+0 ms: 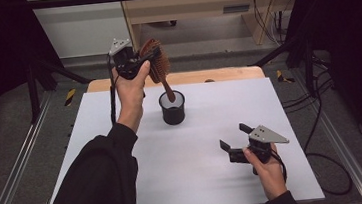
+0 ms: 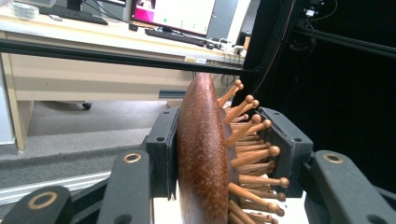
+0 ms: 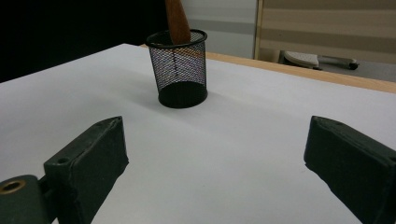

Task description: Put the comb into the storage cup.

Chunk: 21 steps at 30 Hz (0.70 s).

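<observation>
Left gripper point(image 1: 137, 62) jaws pinching hairbrush point(image 1: 158, 64) head, handle tip inside mesh cup point(image 1: 173, 108). Right gripper point(image 1: 236, 138) jaws spread, low over table point(image 1: 199, 150).

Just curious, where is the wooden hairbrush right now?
The hairbrush is clamped in the left gripper at the table's far side, handle dipping into the black mesh cup.

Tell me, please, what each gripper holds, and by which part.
The left gripper holds the wooden hairbrush by its head, back and bristles between the jaws; its handle dips into the mesh cup. The right gripper holds nothing.
</observation>
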### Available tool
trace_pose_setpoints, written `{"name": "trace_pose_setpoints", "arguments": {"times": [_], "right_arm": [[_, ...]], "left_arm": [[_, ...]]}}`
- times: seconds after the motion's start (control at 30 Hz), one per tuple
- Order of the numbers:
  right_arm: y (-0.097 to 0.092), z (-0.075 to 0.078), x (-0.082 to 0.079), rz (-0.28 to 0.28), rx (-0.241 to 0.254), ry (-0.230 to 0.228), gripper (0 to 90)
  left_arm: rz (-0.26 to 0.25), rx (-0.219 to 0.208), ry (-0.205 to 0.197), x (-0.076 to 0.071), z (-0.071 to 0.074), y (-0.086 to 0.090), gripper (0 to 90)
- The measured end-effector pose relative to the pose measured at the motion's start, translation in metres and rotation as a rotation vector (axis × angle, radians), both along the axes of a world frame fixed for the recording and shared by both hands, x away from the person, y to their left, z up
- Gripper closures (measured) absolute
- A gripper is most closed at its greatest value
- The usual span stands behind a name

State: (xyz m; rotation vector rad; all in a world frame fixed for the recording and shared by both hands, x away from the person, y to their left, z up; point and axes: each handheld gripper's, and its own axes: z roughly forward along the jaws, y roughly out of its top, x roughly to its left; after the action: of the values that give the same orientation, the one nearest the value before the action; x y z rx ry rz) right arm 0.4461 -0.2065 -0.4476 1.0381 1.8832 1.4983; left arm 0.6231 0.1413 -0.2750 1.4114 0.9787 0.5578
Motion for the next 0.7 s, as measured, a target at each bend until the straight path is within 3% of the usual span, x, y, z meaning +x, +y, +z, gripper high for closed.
{"name": "trace_pose_setpoints", "arguments": {"times": [0.7], "right_arm": [[0.0004,0.0001,-0.0002,0.004,0.003,-0.002,5.9]], "left_arm": [[0.005,0.018,-0.009,0.0003,-0.0018,-0.0015,51.5]]}}
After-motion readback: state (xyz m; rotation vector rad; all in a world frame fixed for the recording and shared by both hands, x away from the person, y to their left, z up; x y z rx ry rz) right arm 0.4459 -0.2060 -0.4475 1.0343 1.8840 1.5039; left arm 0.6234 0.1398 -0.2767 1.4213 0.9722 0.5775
